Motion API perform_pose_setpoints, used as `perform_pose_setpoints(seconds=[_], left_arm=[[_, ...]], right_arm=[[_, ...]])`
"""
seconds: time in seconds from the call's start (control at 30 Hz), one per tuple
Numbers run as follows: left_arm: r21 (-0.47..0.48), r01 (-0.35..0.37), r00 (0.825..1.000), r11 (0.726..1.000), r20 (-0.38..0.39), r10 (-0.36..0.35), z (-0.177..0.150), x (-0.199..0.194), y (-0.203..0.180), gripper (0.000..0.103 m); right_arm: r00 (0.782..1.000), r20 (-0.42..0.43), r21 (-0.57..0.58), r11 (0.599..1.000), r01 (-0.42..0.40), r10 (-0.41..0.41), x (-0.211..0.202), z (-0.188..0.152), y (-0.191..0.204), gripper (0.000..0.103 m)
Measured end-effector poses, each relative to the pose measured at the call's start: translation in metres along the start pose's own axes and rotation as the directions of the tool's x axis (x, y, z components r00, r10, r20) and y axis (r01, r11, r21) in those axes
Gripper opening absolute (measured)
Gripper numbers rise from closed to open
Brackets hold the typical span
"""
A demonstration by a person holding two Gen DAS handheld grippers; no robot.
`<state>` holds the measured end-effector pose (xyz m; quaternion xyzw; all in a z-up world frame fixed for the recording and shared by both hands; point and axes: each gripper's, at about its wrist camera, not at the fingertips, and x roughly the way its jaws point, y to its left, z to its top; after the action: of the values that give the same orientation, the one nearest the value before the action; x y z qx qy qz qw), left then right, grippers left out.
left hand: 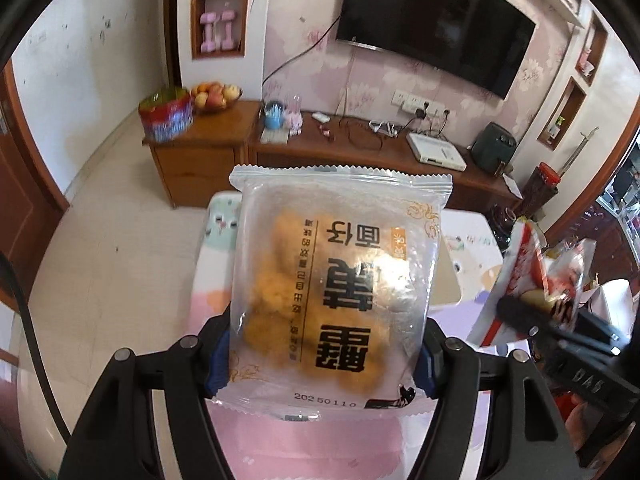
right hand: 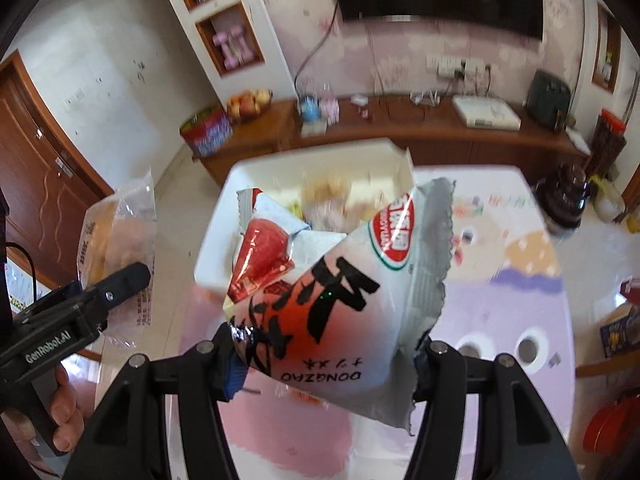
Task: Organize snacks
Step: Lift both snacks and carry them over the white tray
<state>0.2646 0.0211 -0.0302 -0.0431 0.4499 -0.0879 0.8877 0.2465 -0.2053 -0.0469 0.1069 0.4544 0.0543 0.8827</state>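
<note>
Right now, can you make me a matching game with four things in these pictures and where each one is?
Things:
1. clear bread packet
2. red and white Dongzao packet
3. fruit bowl
4. white box

Places:
A. on the wooden cabinet
B. in the right gripper
C. on the table, below the packets
D. in the left gripper

Pairs: 1-D, 2-B, 3-A, 4-C

Bright daylight; right view motion-blurred; fisheye edges warped, dark.
</note>
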Motion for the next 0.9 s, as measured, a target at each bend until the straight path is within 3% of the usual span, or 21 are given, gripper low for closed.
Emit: perform_pose_setpoints(seconds=[0.4, 0.9], left_arm=[[0.073, -0.025, 0.997, 0.997, 0.08, 0.02, 0.054, -0.016, -0.02, 0.07], [0.118, -0.046, 0.995, 0.992, 0.09, 0.036, 0.094, 0.02, -0.024, 0.071]], right_arm=[[0.984, 0.18, -0.046, 0.999, 0.02, -0.011, -0.048, 0.074, 0.012, 0.06], [0.984, 0.177, -0.057, 0.998, 0.023, -0.013, -0.024, 0.108, 0.034, 0.062]])
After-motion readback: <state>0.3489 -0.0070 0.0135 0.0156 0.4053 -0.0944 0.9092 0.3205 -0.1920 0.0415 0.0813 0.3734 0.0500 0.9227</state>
